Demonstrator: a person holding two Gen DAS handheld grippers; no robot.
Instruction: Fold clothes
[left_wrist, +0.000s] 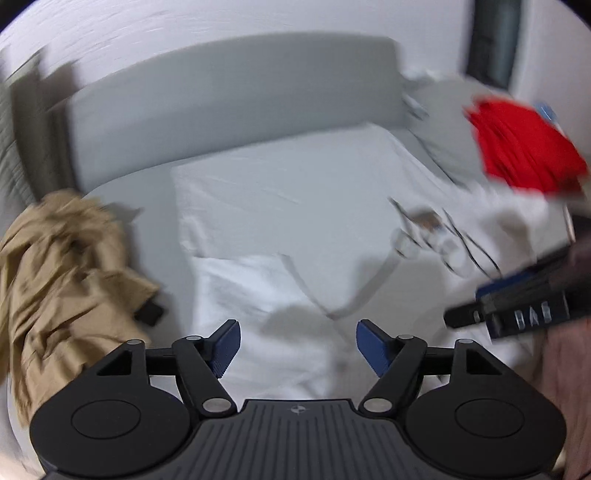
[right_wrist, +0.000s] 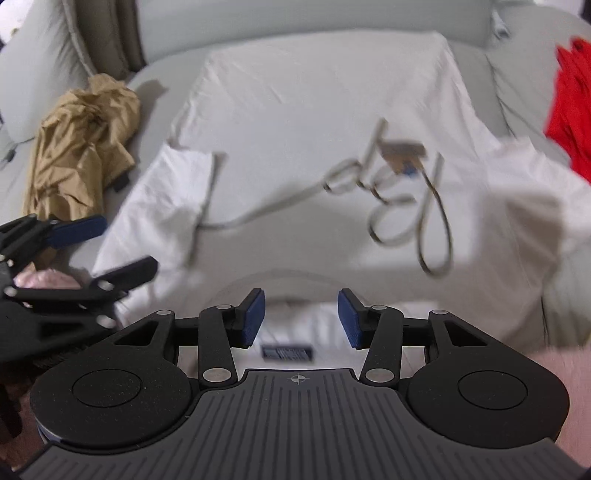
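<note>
Pale grey bed (left_wrist: 125, 206) w/ a padded grey headboard (left_wrist: 229, 81) curving along the far side. White wall (left_wrist: 184, 22) above it. Dark vertical strip (left_wrist: 495, 40), maybe a window or door edge, top right, too blurred to tell. Brown upright panel (right_wrist: 125, 29) next to a grey cushion (right_wrist: 33, 66) at the bed's left.

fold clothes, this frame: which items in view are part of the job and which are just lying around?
Job:
- white T-shirt, spread flat, one sleeve folded in
- tan garment, crumpled beside it
- red garment, bunched on the other side
- left gripper and right gripper, both open, nothing between the pads

Lying about:
- grey sofa under everything
- dark window frame behind
</note>
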